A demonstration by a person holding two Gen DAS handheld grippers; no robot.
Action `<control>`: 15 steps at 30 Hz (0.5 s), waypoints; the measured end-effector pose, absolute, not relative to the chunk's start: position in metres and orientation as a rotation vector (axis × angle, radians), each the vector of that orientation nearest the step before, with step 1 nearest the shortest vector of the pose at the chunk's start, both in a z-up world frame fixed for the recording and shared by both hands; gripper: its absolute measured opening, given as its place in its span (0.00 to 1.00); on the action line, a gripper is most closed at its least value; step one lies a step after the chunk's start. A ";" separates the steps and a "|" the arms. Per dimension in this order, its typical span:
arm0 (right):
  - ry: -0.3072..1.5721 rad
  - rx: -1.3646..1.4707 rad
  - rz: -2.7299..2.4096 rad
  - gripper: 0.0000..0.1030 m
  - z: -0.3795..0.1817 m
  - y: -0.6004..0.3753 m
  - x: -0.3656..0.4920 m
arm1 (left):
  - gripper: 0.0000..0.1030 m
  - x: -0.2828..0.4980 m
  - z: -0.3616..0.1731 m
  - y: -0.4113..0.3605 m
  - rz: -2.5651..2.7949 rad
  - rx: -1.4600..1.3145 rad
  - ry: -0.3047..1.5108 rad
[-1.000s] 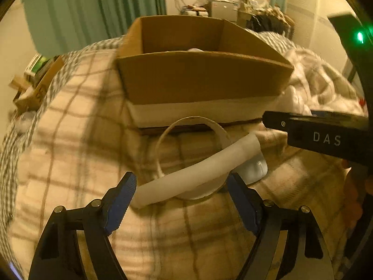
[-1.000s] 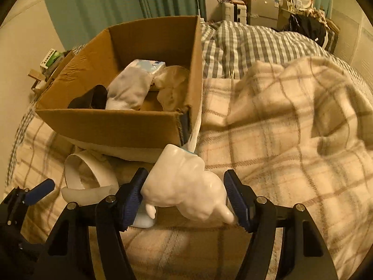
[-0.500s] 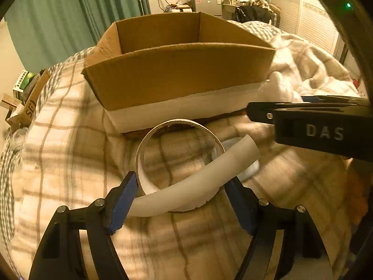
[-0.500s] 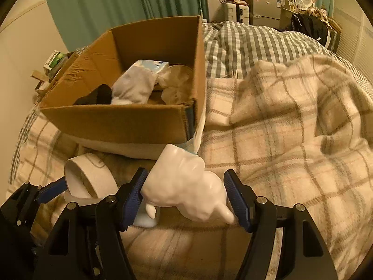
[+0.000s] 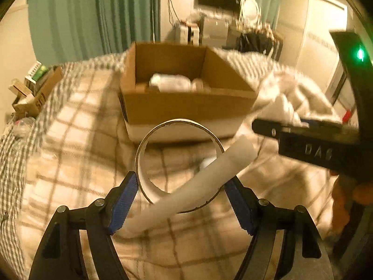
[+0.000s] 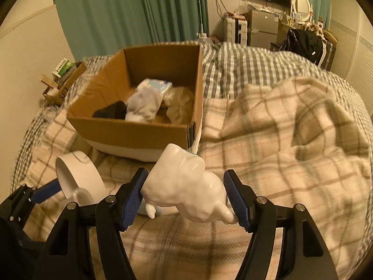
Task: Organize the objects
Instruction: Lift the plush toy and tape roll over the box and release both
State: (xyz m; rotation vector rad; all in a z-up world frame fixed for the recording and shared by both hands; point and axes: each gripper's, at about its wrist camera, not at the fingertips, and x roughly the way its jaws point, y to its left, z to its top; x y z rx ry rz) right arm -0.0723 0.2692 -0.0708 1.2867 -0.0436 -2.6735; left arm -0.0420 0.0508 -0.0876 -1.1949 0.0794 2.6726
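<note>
1. The left hand-held gripper [image 5: 179, 201] grips a white tape roll [image 5: 179, 165]; its blue pads press the ring from both sides, and a loose white strip of tape crosses the ring at a slant toward the right.
2. The tape roll hangs just above the plaid blanket [image 5: 77, 154], on the near side of the cardboard box [image 5: 186, 107] and lower than the box's rim.
3. The right hand-held gripper [image 6: 186, 197] is closed on a white ceramic figurine [image 6: 186, 186], which fills the gap between both blue pads and pokes out past the fingertips.
4. The figurine sits in front of the cardboard box [image 6: 130, 130], near its front right corner and above the blanket [image 6: 279, 144].
5. In the right wrist view, the tape roll [image 6: 80, 175] shows to the left of the figurine, near the box's front wall, with the left hand-held gripper [image 6: 46, 190] at the lower left edge.
6. Inside the box lie a white sock [image 6: 144, 106], a dark item [image 6: 112, 112], a pale blue packet [image 6: 160, 85] and a beige crumpled thing [image 6: 180, 103].
7. The box rests on the bed, with a grey checked duvet [image 6: 244, 70] behind it.
</note>
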 end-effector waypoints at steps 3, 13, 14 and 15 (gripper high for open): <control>-0.051 1.251 -2.697 0.65 -0.058 0.275 -0.068 | 0.75 -0.043 -0.069 0.048 2.694 -1.129 0.024; -0.036 1.120 -2.729 0.65 -0.007 0.275 -0.066 | 0.75 -0.061 -0.016 0.055 2.741 -1.025 0.068; -0.034 1.101 -2.728 0.65 0.000 0.274 -0.067 | 0.75 -0.066 -0.009 0.055 2.746 -1.014 0.063; -0.027 1.067 -2.731 0.65 0.011 0.273 -0.068 | 0.75 -0.070 -0.004 0.056 2.748 -1.007 0.061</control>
